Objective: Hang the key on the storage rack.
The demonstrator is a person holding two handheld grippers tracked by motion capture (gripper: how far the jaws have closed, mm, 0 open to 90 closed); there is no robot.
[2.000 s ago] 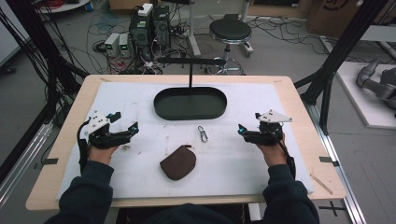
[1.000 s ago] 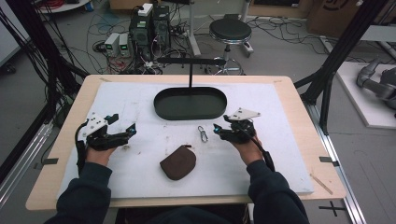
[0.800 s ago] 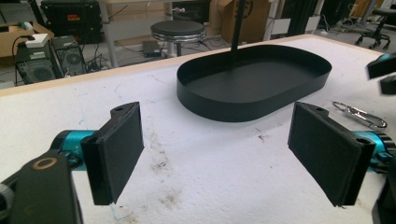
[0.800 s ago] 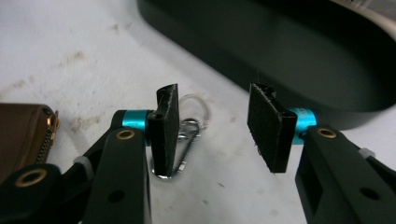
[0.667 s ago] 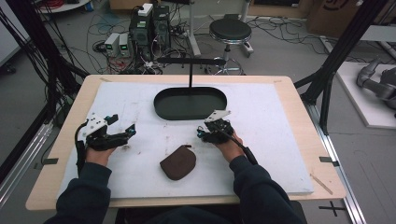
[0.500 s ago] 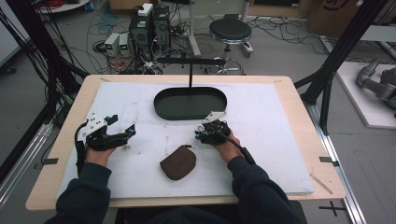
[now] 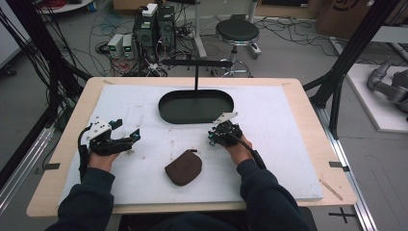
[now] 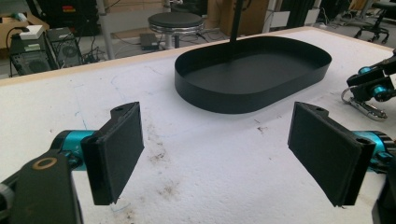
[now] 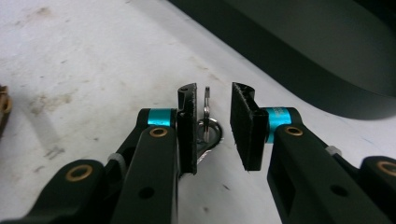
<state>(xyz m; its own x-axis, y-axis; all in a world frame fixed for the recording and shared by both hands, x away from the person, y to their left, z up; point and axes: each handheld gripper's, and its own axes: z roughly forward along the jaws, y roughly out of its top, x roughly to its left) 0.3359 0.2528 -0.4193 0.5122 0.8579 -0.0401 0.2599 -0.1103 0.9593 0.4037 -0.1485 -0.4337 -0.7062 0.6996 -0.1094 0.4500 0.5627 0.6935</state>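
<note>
A white foam mat (image 7: 269, 144) covers the table, bearing a black oval tray (image 7: 196, 107) and, nearer the person, a brown pouch (image 7: 183, 167). Just in front of the tray lies a small silver carabiner with a key ring (image 9: 206, 125). The right gripper (image 9: 212, 125) straddles it with jaws narrowly apart, the ring standing beside one pad, not clamped; the left gripper (image 8: 219, 144) hovers wide open, holding nothing.

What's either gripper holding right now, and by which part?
Nothing held. The right gripper straddles the metal key ring on the table, jaws not yet shut on it. The left gripper is wide open over bare table.
</note>
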